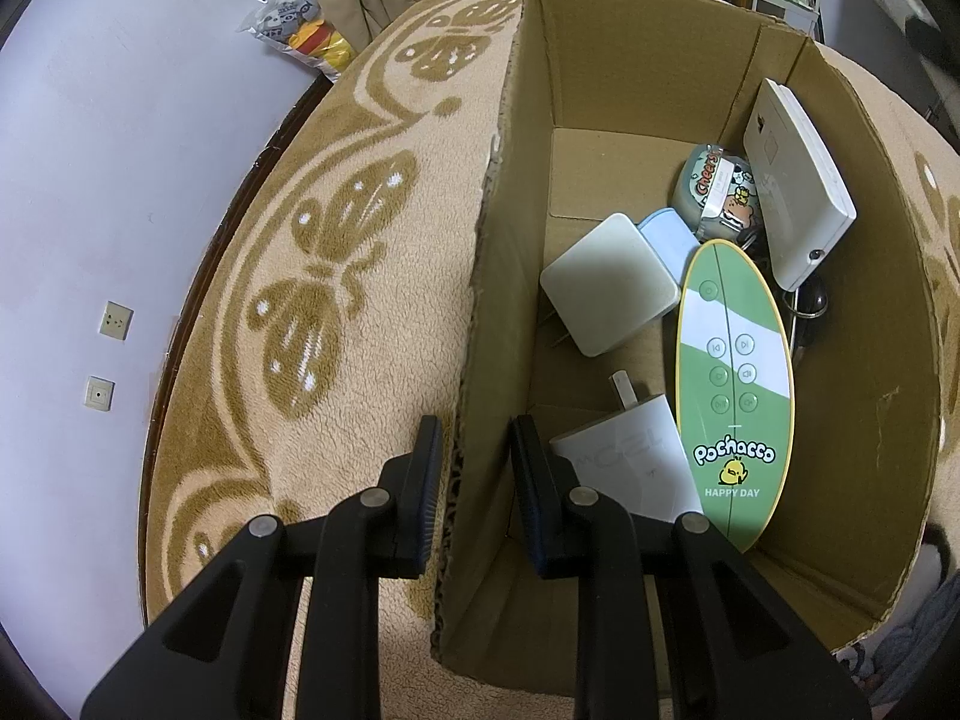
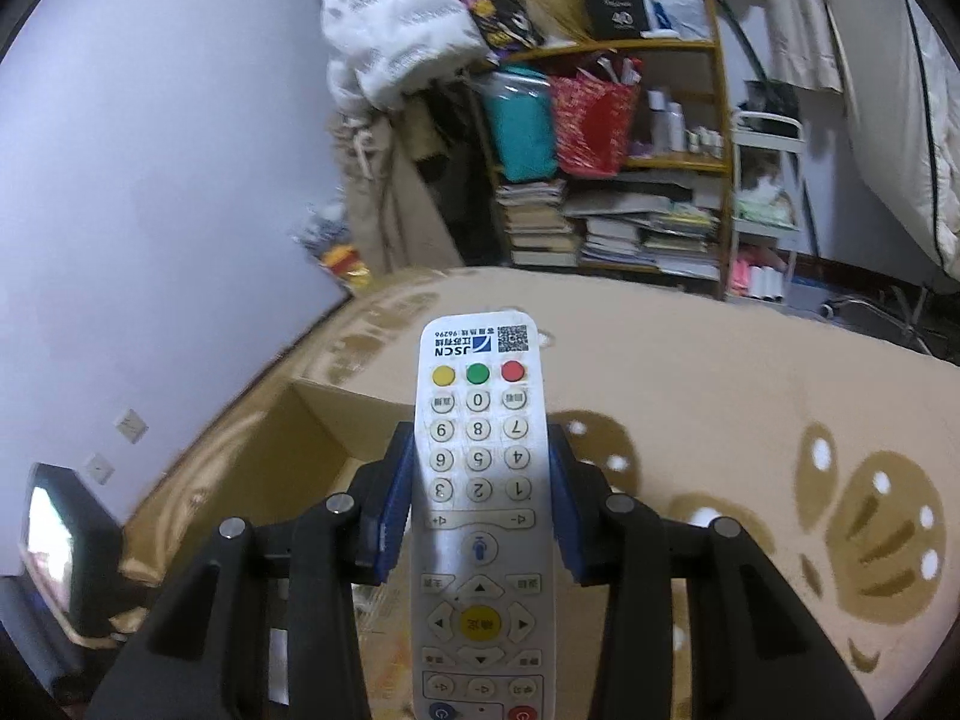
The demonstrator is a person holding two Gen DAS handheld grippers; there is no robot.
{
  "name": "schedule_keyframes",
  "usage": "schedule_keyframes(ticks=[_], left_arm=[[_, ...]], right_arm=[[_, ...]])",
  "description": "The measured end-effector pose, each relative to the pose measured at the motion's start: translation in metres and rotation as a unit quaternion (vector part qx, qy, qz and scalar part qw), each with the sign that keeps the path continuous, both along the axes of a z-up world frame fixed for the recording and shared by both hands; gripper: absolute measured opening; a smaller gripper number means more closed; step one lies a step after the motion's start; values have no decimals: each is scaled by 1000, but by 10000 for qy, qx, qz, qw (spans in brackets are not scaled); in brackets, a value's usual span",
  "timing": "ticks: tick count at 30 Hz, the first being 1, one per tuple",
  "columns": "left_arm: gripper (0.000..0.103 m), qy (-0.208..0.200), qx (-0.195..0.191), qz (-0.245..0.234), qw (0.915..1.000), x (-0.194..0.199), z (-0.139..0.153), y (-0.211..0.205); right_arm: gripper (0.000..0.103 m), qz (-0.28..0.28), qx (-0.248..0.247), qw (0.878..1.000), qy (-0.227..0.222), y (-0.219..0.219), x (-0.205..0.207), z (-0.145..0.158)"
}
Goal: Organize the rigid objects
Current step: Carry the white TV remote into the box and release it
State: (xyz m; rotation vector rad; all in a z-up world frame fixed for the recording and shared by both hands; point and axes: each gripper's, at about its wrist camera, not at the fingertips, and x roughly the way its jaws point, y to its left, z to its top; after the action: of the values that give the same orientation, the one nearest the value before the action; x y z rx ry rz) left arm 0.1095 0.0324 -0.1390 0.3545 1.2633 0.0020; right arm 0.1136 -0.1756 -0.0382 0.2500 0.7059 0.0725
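An open cardboard box (image 1: 600,78) stands on a beige patterned blanket (image 1: 336,276). Inside it lie a green oval Pochacco panel (image 1: 729,396), a white square block (image 1: 609,291), a white charger (image 1: 630,456), a round "Cheers" tin (image 1: 714,186) and a white flat device (image 1: 795,180) leaning on the right wall. My left gripper (image 1: 474,450) straddles the box's left wall near the front corner, jaws closed on the cardboard edge. My right gripper (image 2: 480,444) is shut on a white remote control (image 2: 478,420), held above the blanket with the box (image 2: 336,426) below and to its left.
A lilac wall with sockets (image 1: 114,321) runs along the left. A wooden shelf (image 2: 636,168) crammed with books, bags and clothes stands beyond the blanket. A bag of plush toys (image 1: 300,24) lies by the wall. A dark screen (image 2: 54,540) sits at lower left.
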Motion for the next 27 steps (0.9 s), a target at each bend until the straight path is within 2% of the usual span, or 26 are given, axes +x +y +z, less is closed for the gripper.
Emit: schedule_keyframes(ticks=[7, 16, 27], left_arm=[[23, 1, 3, 0, 10000, 0, 0, 0], [23, -7, -7, 8, 10000, -1, 0, 0], [23, 4, -64, 42, 10000, -1, 1, 0]], right_arm=[[44, 300, 466, 9984, -113, 30, -13, 9], [44, 643, 322, 9974, 100, 72, -21, -3], [44, 816, 99, 9962, 292, 87, -21, -19]])
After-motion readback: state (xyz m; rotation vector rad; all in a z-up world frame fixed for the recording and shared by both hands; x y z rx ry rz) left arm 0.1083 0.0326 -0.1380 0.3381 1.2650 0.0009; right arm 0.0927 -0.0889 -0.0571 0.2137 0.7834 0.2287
